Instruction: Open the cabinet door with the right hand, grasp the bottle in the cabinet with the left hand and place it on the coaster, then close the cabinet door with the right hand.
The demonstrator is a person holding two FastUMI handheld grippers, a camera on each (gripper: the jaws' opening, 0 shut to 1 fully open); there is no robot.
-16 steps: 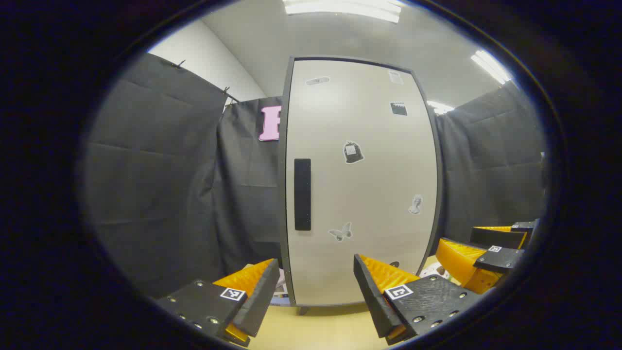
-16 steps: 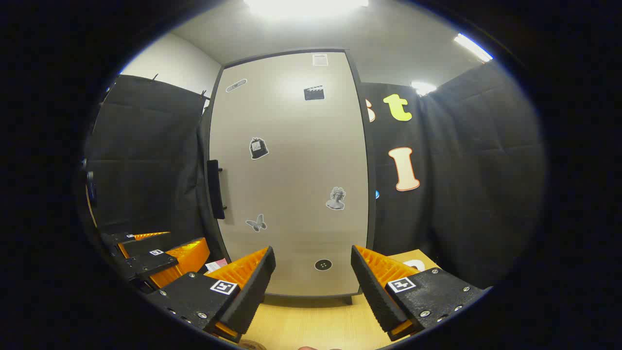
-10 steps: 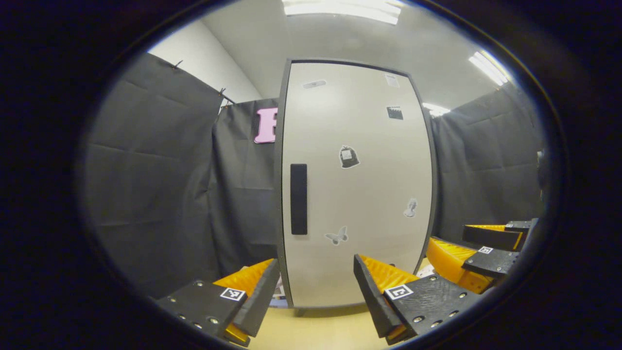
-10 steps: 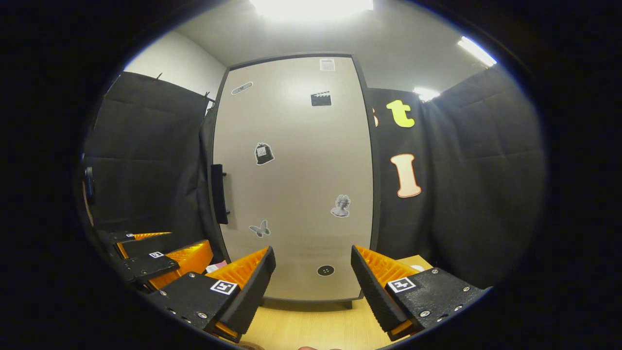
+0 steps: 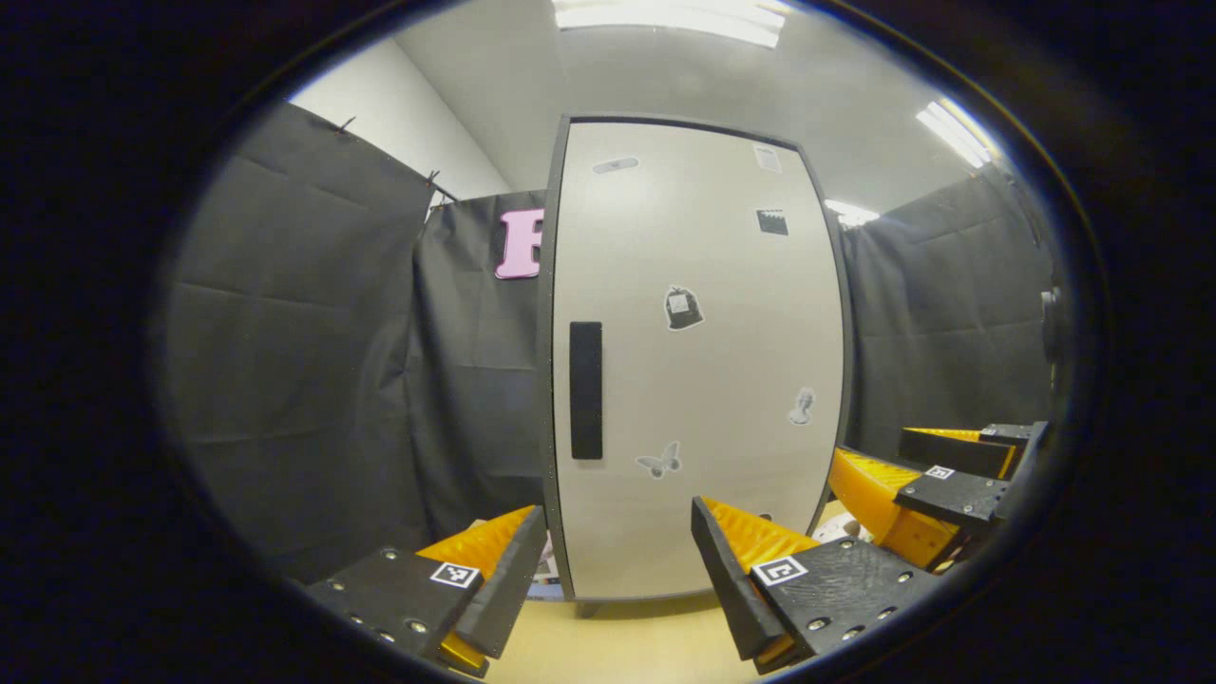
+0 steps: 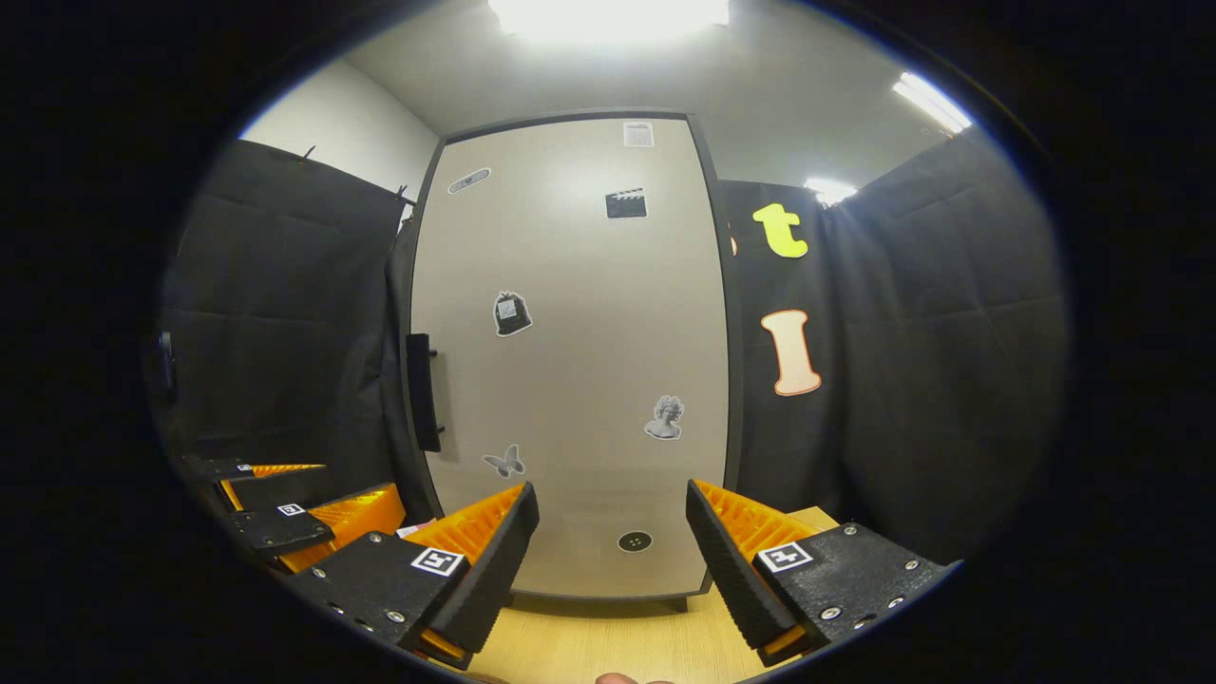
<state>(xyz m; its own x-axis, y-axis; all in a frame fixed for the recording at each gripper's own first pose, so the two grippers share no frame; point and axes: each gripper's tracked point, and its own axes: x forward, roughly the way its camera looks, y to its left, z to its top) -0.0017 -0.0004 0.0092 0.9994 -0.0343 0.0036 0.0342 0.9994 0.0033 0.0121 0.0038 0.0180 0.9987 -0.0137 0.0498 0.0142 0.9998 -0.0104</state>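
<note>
A tall pale cabinet (image 5: 698,380) (image 6: 570,380) with a dark frame stands on the wooden table, its door closed. The door bears small stickers and a black vertical handle (image 5: 586,389) (image 6: 421,391) on its left side. My left gripper (image 5: 616,570) is open in front of the door's lower part, some way off it. My right gripper (image 6: 613,556) is open too, also short of the door. In the left gripper view the right gripper (image 5: 936,480) shows at the right edge; in the right gripper view the left gripper (image 6: 285,503) shows at the lower left. The door hides the cabinet's inside.
Black cloth walls (image 5: 313,380) (image 6: 912,380) close in both sides and the back. The light wooden tabletop (image 6: 608,641) runs under the cabinet. Some small pale items (image 5: 549,565) lie on the table by the cabinet's left foot.
Both views have tilted a little, so the cabinet sits slightly lower and farther in them. Both grippers stay open and the door stays closed.
</note>
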